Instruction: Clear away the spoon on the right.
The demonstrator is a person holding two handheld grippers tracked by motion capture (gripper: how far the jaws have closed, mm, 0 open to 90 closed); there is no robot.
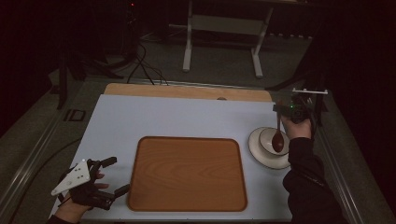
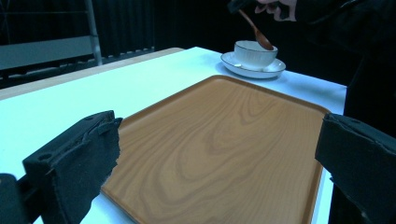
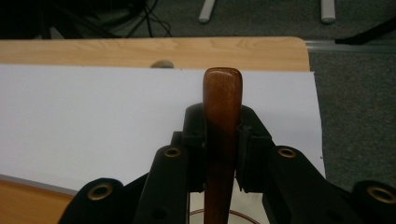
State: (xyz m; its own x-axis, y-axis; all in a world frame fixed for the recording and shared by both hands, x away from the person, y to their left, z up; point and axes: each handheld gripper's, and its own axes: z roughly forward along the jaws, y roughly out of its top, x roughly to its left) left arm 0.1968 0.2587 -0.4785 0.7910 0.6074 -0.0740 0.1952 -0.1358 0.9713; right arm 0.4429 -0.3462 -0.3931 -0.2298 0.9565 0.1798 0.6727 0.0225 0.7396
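Left claw, black with a grey three-cornered plate on top, sits at the near-left corner of the white-topped bench, just beside the left edge of the rectangular brown wooden tray. Jaws wide apart, nothing between them; left gripper view looks across the bare tray. Tray apart from the crockery. Farther right, round white saucer with a small white cup on it, near the bench's right edge. Dark brown wooden spoon hangs bowl-down over the cup, bowl just above the rim. Right claw is clamped tight on the spoon handle, handle end sticking out past the pads.
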